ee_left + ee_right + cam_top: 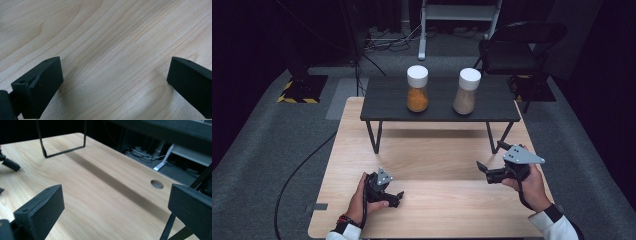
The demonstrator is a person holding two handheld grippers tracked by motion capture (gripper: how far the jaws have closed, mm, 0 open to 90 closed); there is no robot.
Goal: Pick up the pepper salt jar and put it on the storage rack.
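Left gripper and right gripper are hovering, jaws apart, over the table; jars at twelve o'clock.

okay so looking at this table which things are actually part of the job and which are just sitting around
Likely part of the job:
orange-filled jar
beige-filled jar
left gripper, open
right gripper, open

Just around:
black shelf under the jars
wooden table
chair
floor cables
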